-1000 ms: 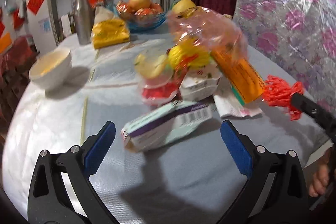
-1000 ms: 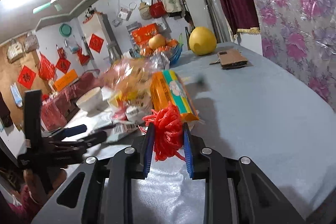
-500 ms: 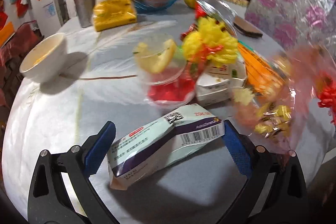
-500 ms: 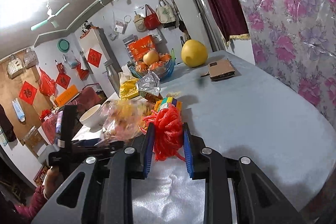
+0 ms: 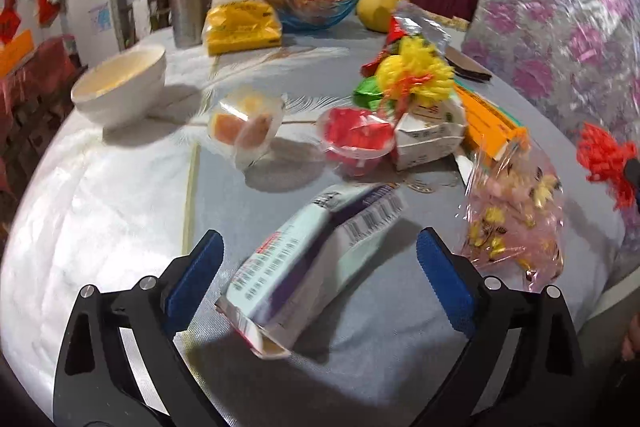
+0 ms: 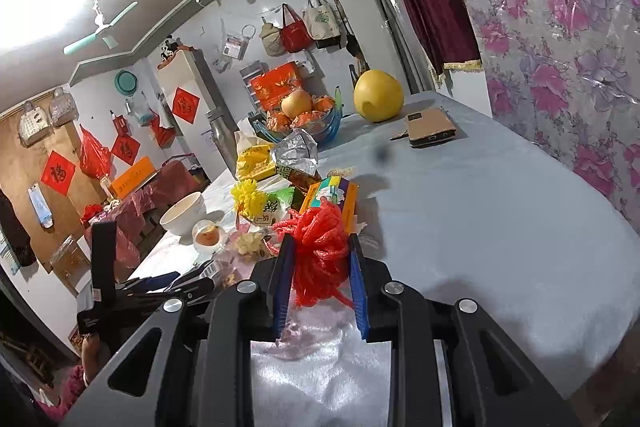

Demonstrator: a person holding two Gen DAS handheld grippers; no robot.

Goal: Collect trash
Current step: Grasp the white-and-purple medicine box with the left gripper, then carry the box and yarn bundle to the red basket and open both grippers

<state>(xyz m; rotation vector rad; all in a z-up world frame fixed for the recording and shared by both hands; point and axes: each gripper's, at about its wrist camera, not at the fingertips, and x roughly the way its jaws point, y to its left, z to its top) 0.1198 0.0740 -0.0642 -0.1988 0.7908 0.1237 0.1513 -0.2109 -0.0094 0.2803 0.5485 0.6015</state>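
Honestly, the left gripper (image 5: 318, 269) is spread wide around the torn-open carton (image 5: 312, 255) lying flat near the table (image 5: 120, 211) edge, so a squeeze might just crush it or skid it off. Further right, the right gripper (image 6: 320, 263) is clamped on red netting (image 6: 320, 251), pink bag (image 5: 512, 211) dangling.

On the desk (image 5: 120, 211), carton (image 5: 316, 259) lies nearest, cup (image 5: 356, 141) behind it, bag (image 5: 516, 215) right, bowl (image 5: 120, 87) far left.
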